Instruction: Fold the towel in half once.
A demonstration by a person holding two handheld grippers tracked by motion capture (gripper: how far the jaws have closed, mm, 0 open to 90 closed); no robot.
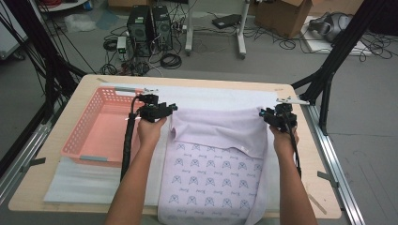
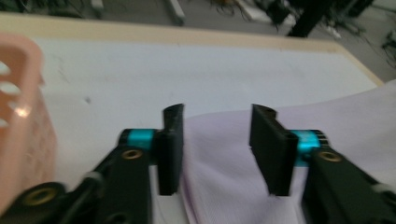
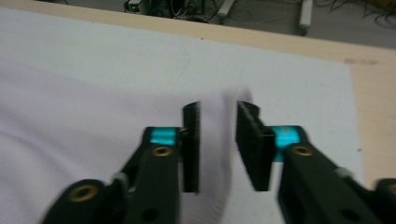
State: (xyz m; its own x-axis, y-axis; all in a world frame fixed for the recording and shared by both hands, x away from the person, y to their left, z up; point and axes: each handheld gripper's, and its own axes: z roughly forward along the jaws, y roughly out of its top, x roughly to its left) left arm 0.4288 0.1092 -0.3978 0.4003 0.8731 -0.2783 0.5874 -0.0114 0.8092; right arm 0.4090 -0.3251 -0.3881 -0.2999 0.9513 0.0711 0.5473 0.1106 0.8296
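Both grippers at the far corners of a folded lilac cloth, jaws apart.

The cloth lies on a white sheet covering the table, its far half folded back toward the person over the patterned part. The left gripper sits at the fold's far left corner, jaws apart with cloth between them, not clamped. The right gripper sits at the far right corner, jaws likewise apart over the cloth edge. A pink basket stands just left of the left gripper.
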